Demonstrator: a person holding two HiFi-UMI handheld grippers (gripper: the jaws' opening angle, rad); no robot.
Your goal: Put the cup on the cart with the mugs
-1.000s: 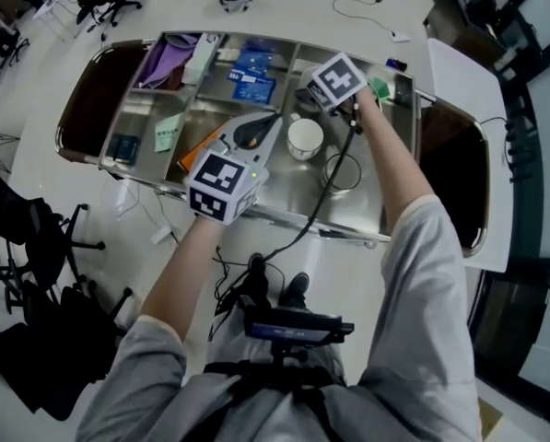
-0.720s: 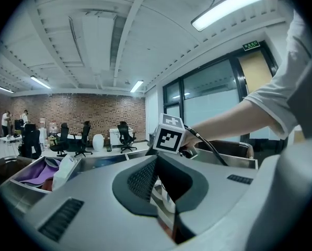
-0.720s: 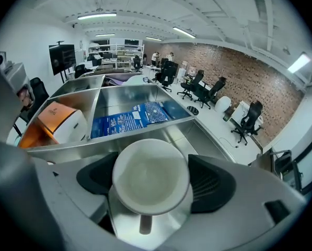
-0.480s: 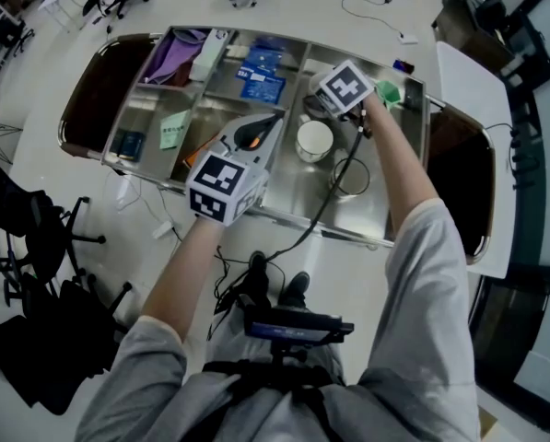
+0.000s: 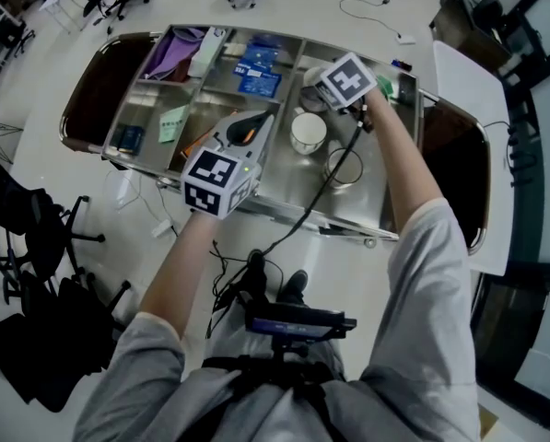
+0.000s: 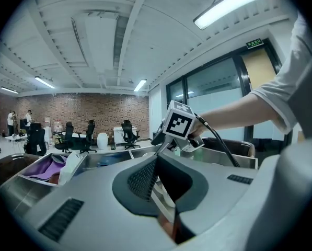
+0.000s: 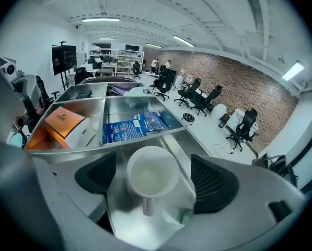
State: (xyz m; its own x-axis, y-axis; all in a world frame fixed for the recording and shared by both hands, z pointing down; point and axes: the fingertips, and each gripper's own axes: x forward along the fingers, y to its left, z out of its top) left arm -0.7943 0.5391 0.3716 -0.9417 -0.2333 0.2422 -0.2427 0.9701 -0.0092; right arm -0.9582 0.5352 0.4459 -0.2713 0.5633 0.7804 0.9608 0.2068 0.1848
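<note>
Head view, largest things first. Release step, by the look of it: already set down on the steel cart, in its right-hand compartment, upright on bare metal, the white cup. Straddling it from the far side and angled downward, the right gripper: jaws spread wide and just been opening, cup between them but clear of both pads, handle turned back toward the gripper. Alongside to the left, the left gripper, jaws pressed together on nothing, pointing across the cart toward the cup. Just near-right of the cup, a clear round vessel, probably one of the mugs. Placement done or nearly so, at a guess. Next move: draw back and up without clipping rim or handle, and keep the trailing cable off the clear vessel.

Room: open office with pale floor, brick wall at the far end, strip lights overhead, black swivel chairs, a white table right of the cart. Cart surface: shiny steel, split by low dividers. In the left compartments: a purple cloth, blue packets, an orange-and-white box, a green slip.
</note>
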